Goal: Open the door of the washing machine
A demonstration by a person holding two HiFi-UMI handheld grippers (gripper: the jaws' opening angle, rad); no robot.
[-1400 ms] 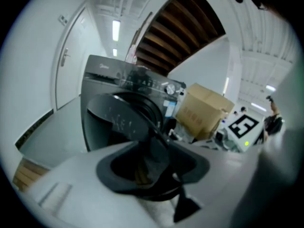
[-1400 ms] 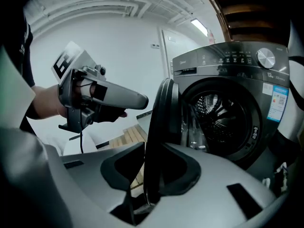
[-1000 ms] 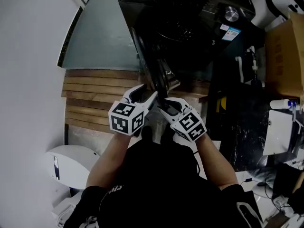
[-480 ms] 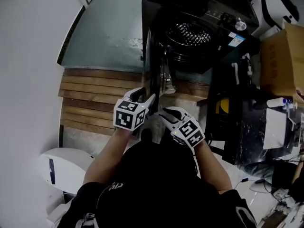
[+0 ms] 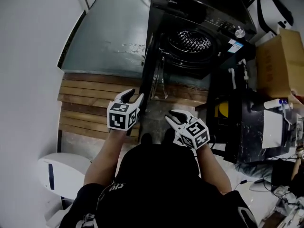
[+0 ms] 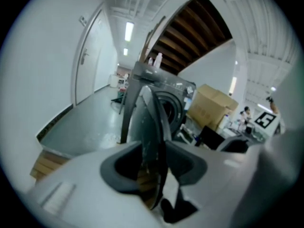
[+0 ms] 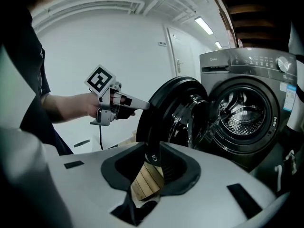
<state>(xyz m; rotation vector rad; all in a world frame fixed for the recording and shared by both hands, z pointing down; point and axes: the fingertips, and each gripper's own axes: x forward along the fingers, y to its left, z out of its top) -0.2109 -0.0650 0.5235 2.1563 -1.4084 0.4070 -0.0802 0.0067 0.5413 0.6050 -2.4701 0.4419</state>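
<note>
The black washing machine (image 5: 209,18) stands at the top of the head view with its steel drum (image 5: 191,41) exposed. Its round door (image 5: 153,80) is swung out to the left and shows edge-on. My left gripper (image 5: 133,95) hovers just left of the door's lower edge, its jaws closing with nothing pressed between them. In the left gripper view the door (image 6: 152,122) lines up between the left gripper (image 6: 154,160) jaws. My right gripper (image 5: 172,117) is below the door and apart from it, its jaws closing on nothing. The right gripper view shows the right gripper (image 7: 152,167), the door (image 7: 166,108) and the drum (image 7: 242,110).
A wooden slat platform (image 5: 90,103) lies under the grippers, with grey floor (image 5: 109,32) beyond. A cardboard box (image 5: 280,63) and a dark cluttered stand (image 5: 247,122) sit right of the machine. A white rounded appliance (image 5: 57,167) is at lower left beside the white wall.
Both grippers have drawn back from the door's edge, the left one moving left. The door now stands wider open and the drum shows fully.
</note>
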